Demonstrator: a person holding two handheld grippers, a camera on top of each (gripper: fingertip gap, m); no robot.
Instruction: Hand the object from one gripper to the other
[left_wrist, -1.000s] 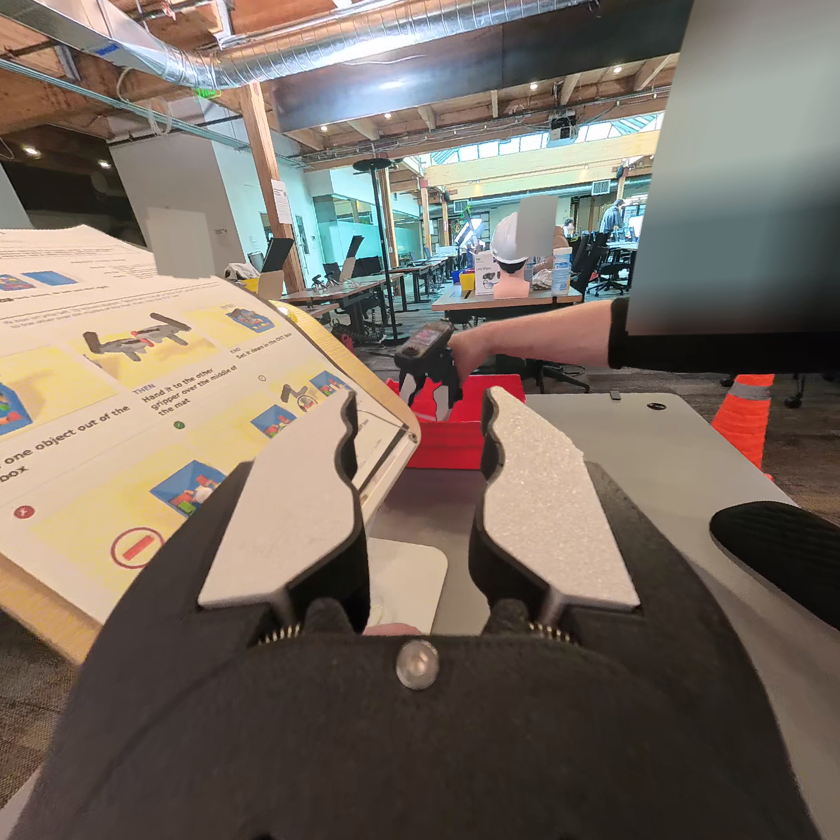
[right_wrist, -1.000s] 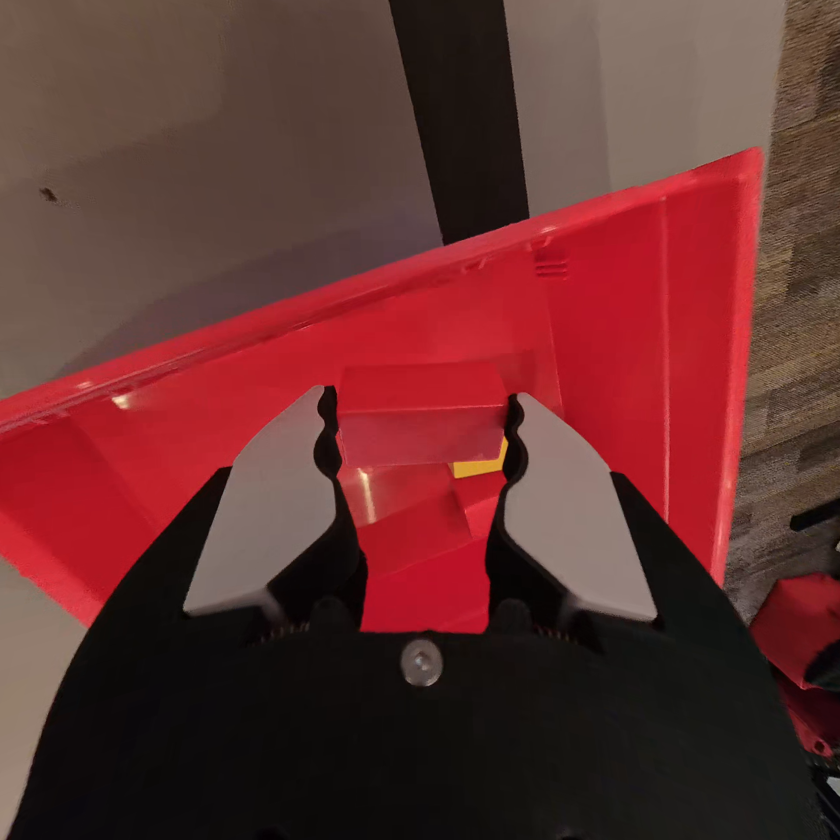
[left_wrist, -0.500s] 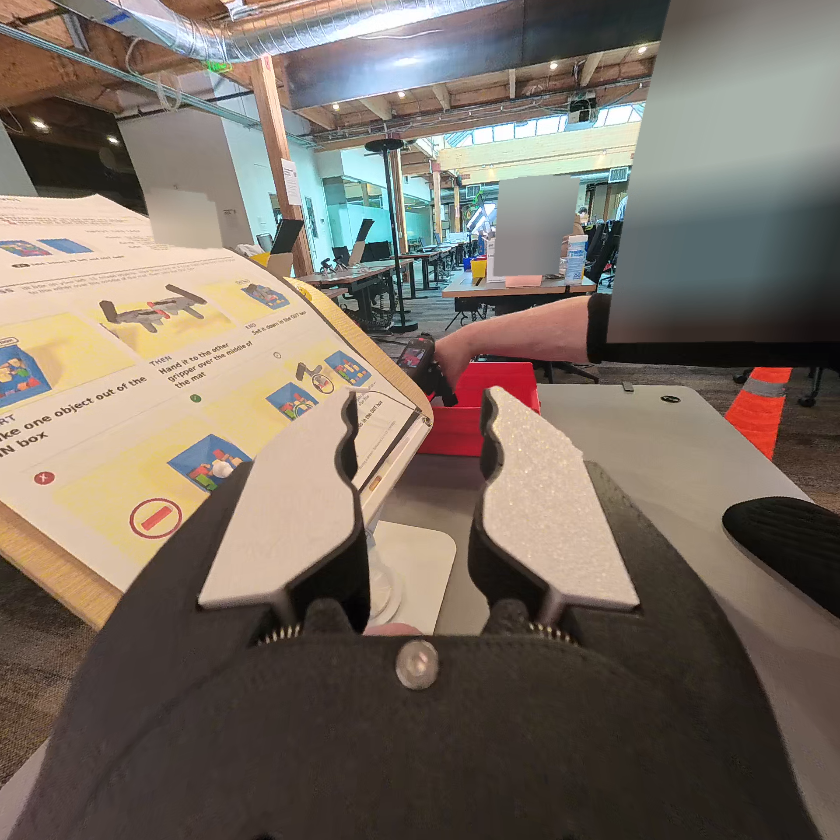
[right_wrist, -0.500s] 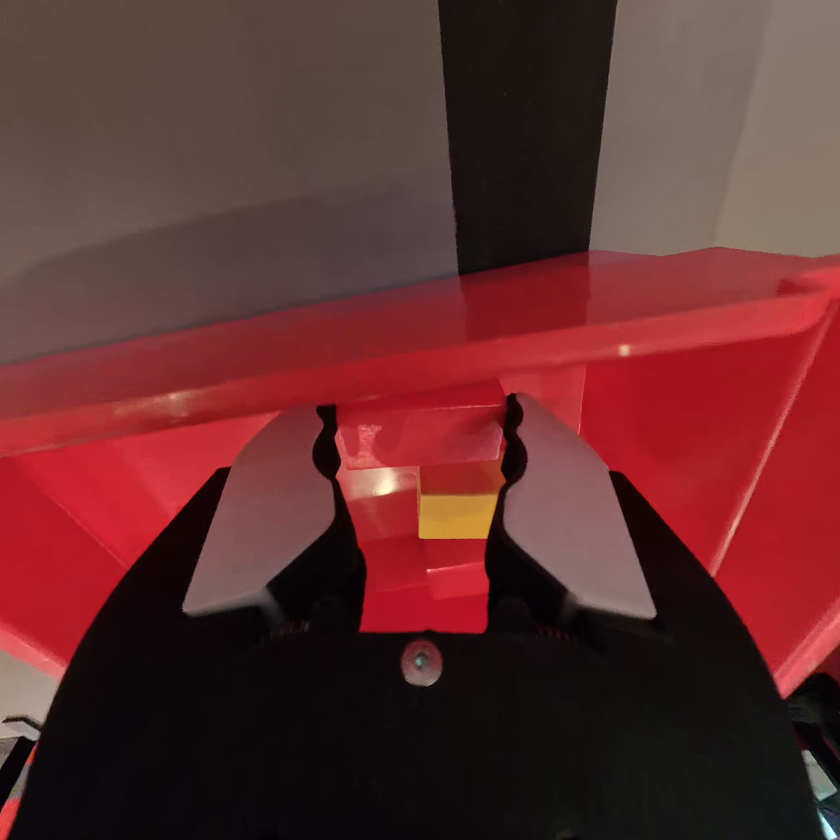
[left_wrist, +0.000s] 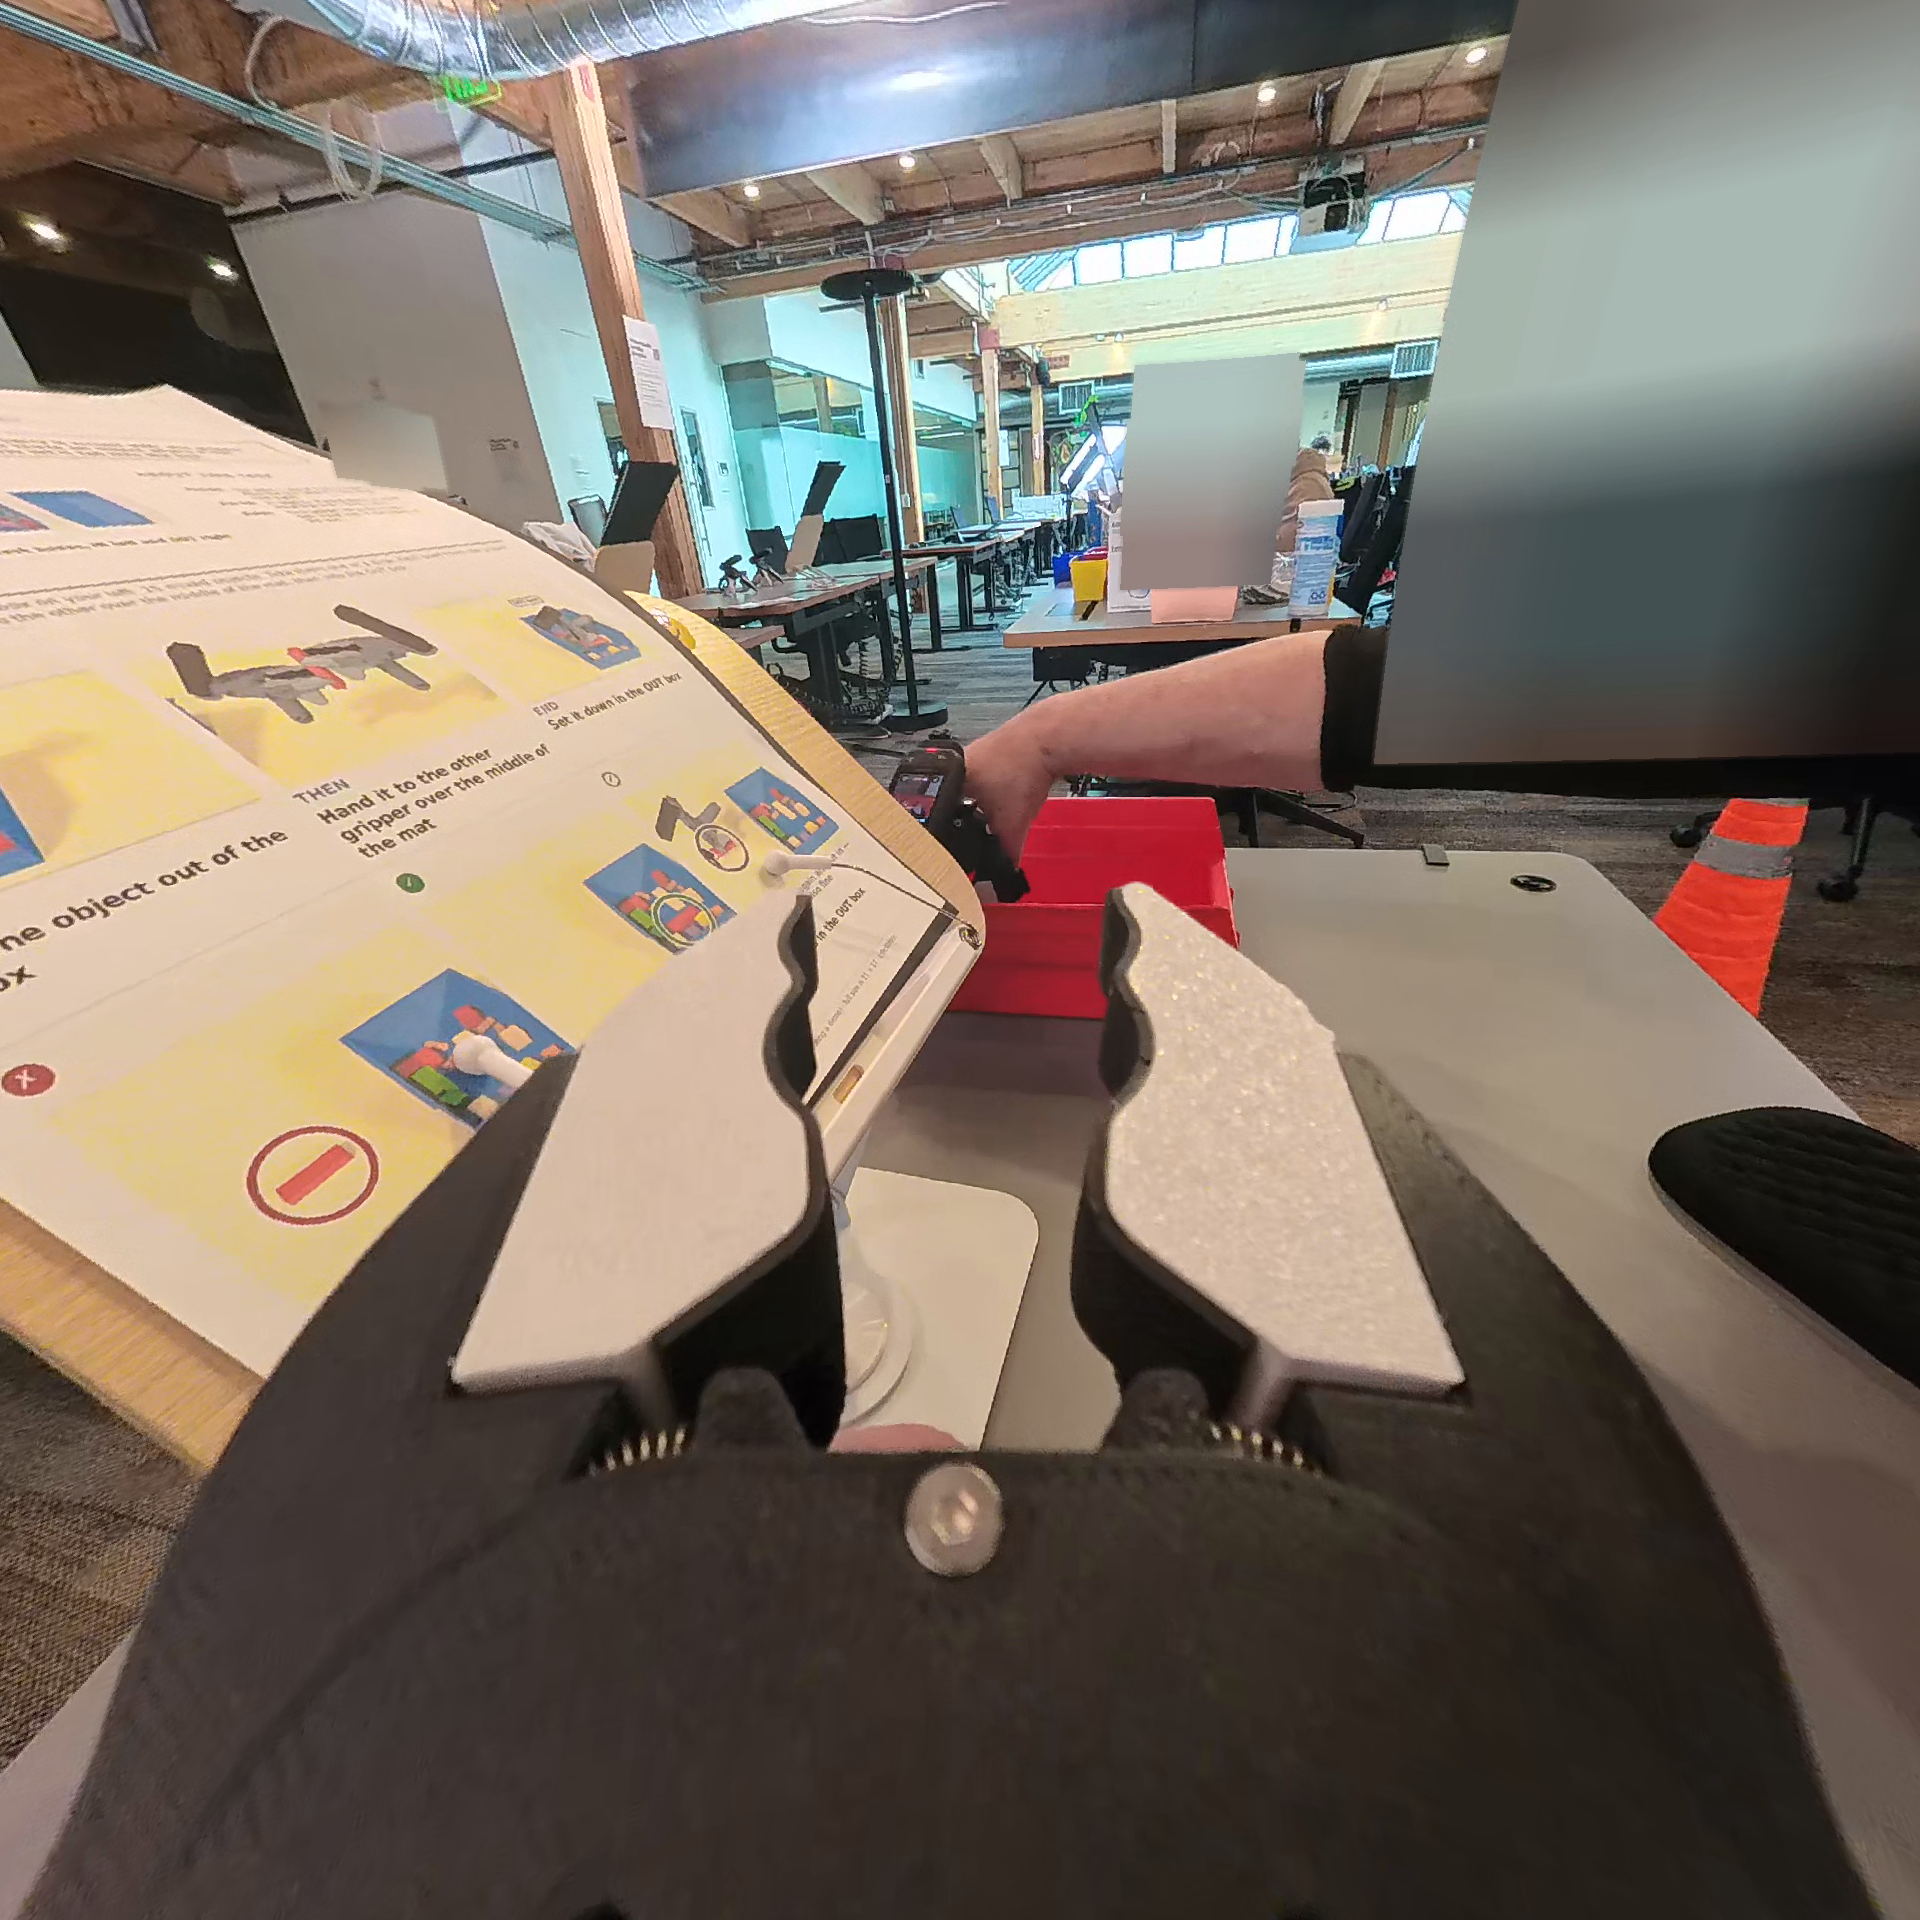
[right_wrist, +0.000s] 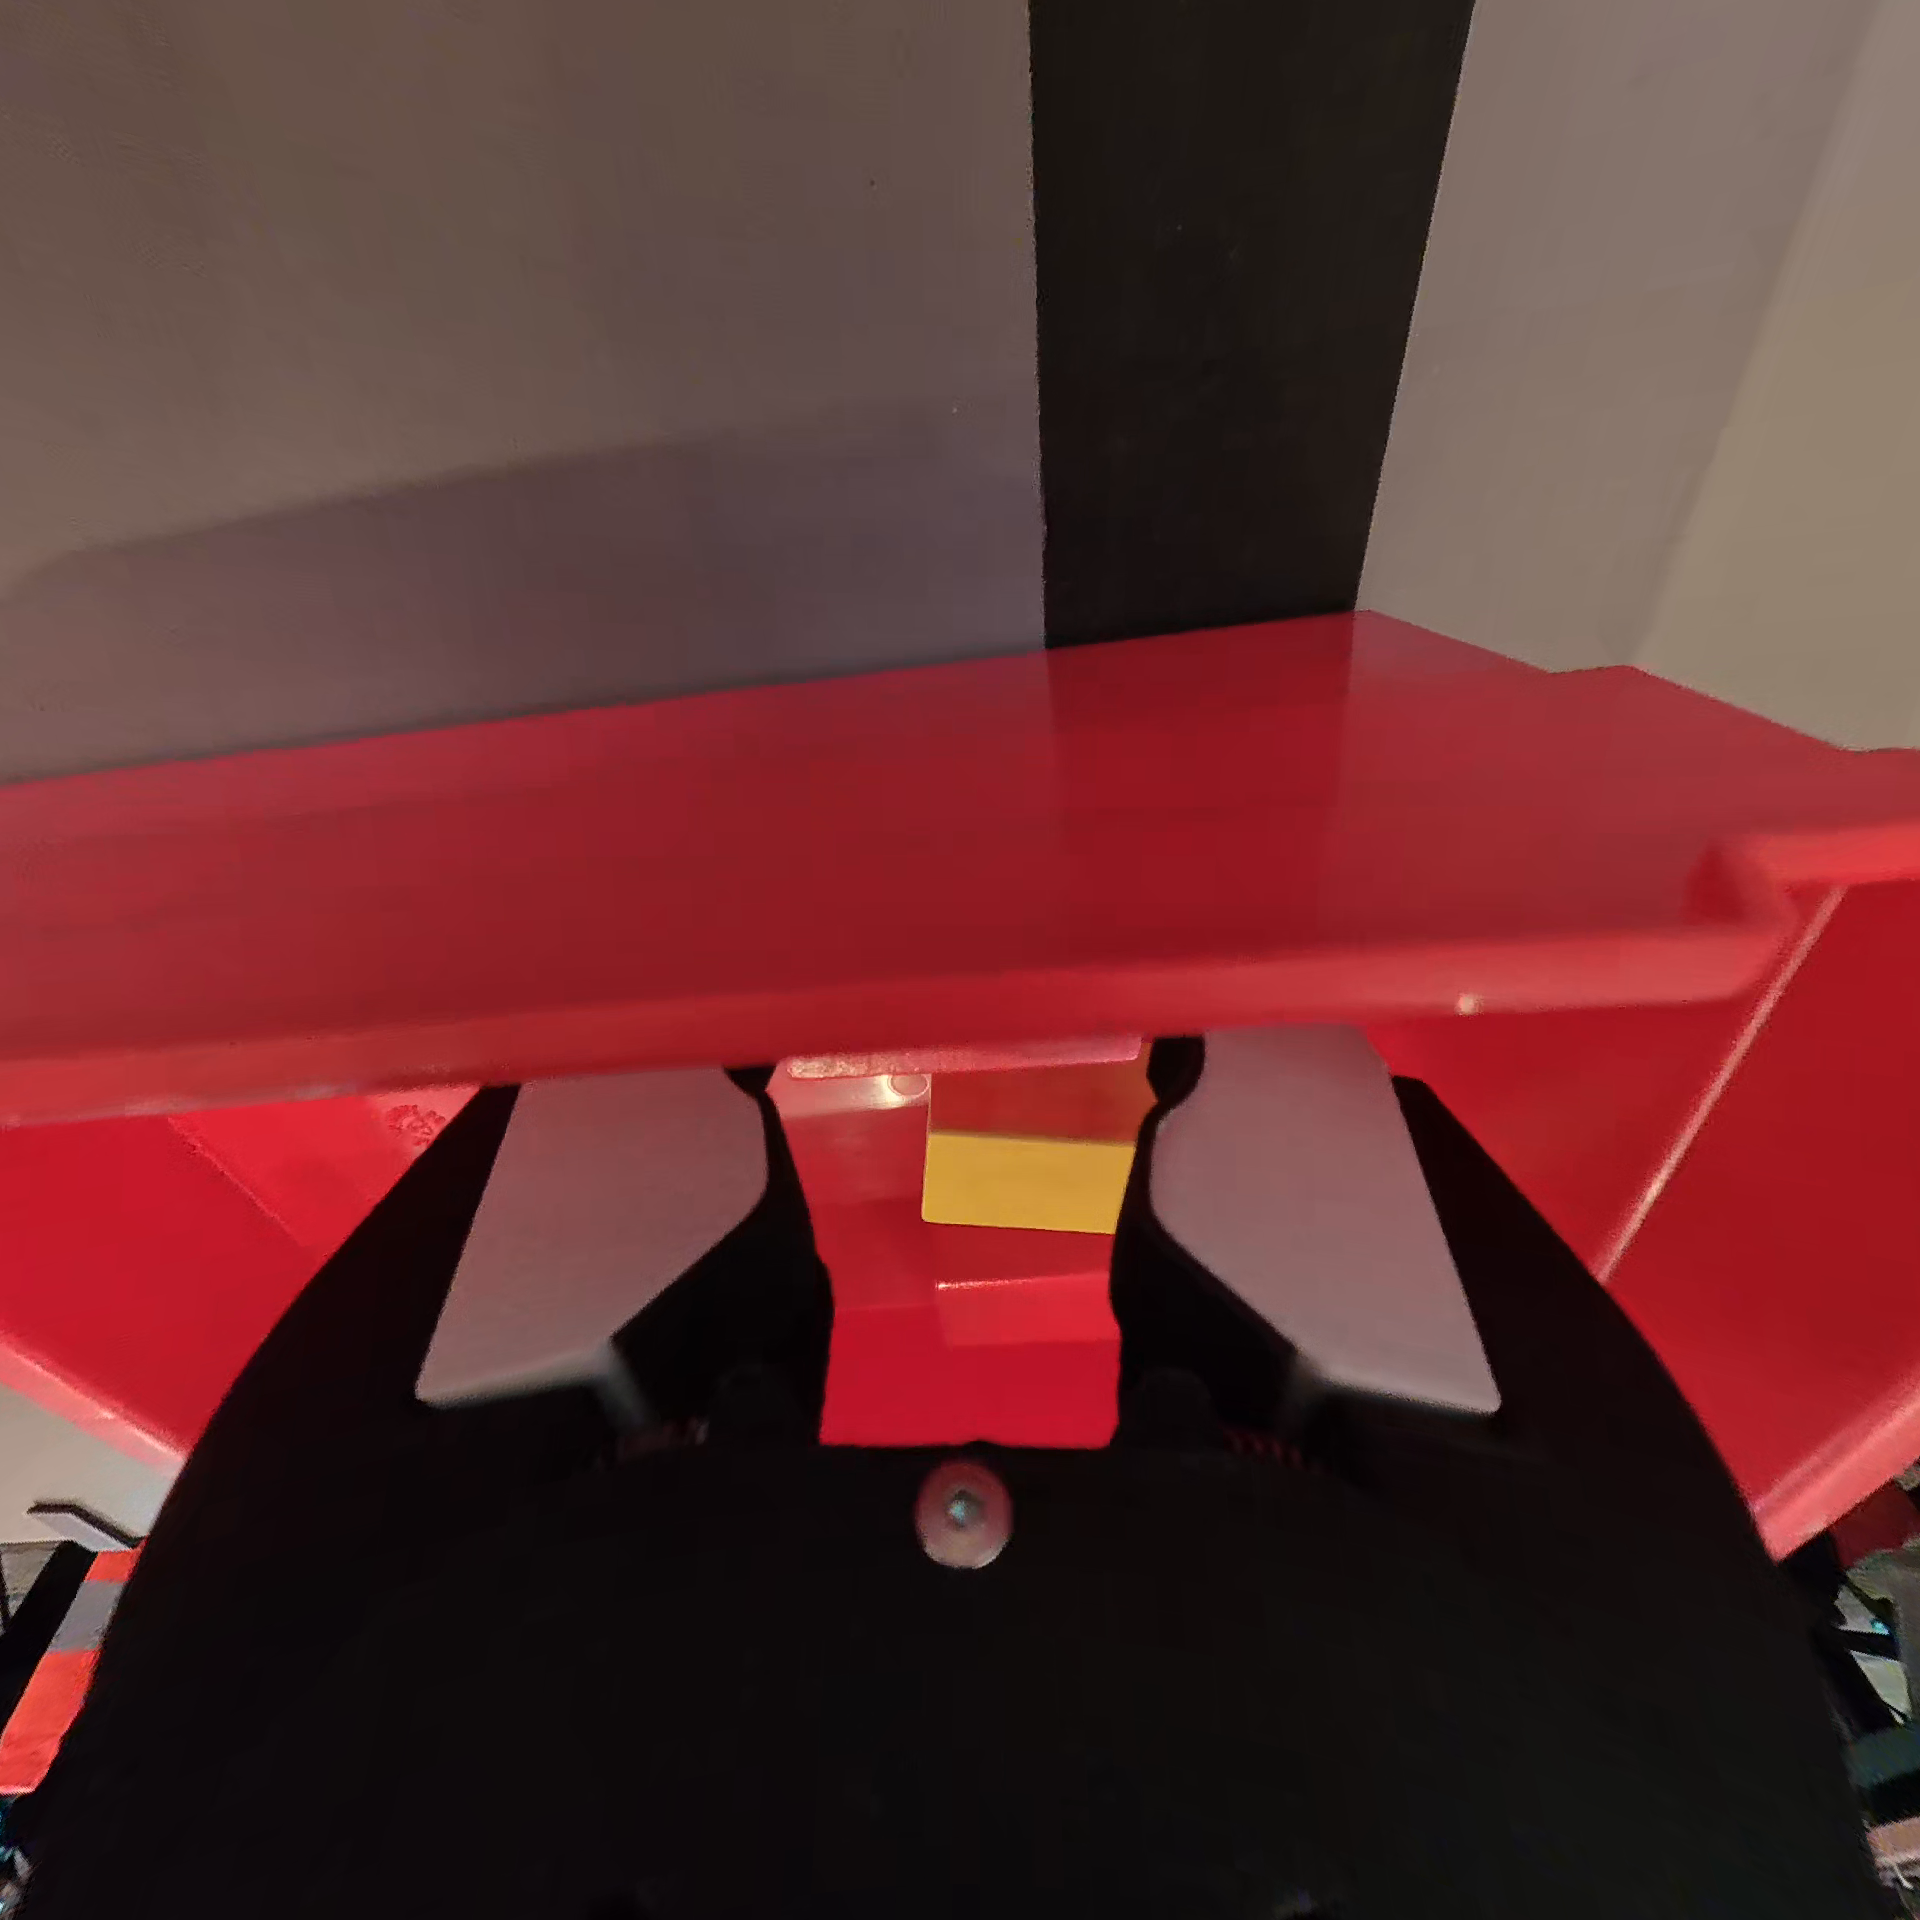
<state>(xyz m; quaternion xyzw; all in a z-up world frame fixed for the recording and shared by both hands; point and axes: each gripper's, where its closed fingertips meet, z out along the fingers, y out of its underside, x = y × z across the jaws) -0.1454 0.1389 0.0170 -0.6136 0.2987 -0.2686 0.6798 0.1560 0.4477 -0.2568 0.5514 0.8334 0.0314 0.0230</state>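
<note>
An instruction sheet (left_wrist: 312, 831) leans beside an orange cone (left_wrist: 1730, 904).

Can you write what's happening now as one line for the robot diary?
right gripper: inside red box, around yellow block | left gripper: open, empty, over table

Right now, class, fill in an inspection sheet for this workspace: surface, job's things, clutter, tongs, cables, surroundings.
Surface: grey table, with a black mat at its right edge.
Job's things: red bin on the table, with a yellow block inside.
Clutter: instruction sheet on a tilted board; white stand base.
Tongs: left tongs open and empty; right tongs inside the bin, tips hidden by its rim, grasp unclear.
Cables: thin cord across the sheet's corner.
Surroundings: open office with desks, an orange cone and a person's forearm.
</note>
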